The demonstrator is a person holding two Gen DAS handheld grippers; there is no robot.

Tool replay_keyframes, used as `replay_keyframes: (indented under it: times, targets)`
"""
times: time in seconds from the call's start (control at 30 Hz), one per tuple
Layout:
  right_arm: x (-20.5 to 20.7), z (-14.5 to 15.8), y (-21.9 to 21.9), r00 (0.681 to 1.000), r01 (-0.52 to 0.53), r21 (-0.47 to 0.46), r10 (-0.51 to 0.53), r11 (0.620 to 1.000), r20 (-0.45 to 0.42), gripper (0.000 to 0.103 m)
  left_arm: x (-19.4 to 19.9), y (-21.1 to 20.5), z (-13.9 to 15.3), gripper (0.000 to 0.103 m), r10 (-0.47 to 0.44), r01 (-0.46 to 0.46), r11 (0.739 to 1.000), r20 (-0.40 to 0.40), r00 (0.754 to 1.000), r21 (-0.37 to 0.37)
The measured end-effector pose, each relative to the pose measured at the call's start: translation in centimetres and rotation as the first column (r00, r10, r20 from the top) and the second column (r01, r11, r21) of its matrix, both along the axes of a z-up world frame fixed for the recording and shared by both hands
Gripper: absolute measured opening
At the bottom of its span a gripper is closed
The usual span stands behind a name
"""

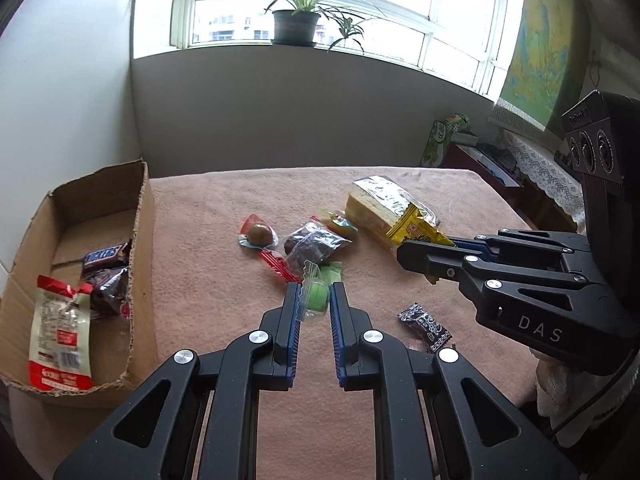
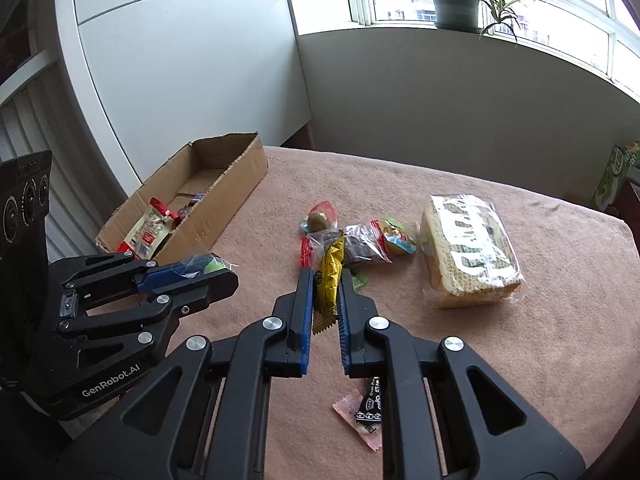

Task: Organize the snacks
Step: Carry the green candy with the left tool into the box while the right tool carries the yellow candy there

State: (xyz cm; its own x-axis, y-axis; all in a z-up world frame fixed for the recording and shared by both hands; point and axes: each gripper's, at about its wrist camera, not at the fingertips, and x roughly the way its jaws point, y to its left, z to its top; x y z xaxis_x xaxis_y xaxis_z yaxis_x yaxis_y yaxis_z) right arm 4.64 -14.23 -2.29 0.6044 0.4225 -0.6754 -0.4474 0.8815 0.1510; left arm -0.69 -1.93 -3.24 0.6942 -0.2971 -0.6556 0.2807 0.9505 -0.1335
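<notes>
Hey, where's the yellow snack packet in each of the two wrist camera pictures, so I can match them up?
Left wrist view: the yellow snack packet sits right of centre, clamped in the right gripper coming in from the right edge.
Right wrist view: the same packet is at centre, upright between that gripper's fingers.
Shared landmark: the cardboard box at the table's left.
</notes>
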Motion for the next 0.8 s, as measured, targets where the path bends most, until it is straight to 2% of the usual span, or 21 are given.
replay_keyframes:
  times: [0.4, 0.53, 0.8]
  targets:
    - [4.7, 2.7, 8.8, 0.994, -0.108, 0.086, 0.109, 0.99, -0.001, 0.011, -0.3, 7.8, 1.5, 0.013, 0.156, -0.153, 0.986, 0.041, 0.987, -0.069]
    - [5.9, 2.9, 12.1, 0.99, -0.142, 0.084, 0.142, 0.986, 0.006, 0.011, -0.8, 9.9, 1.9, 0.013, 0.208, -0.203, 0.977, 0.067, 0.976, -0.071]
    - [7.5, 2.0, 17.9, 0.981, -0.193, 0.082, 0.194, 0.978, -0.01, 0.011, -0.7, 13.2, 0.7, 0.013, 0.276, -0.272, 0.96, 0.048, 0.96, -0.068]
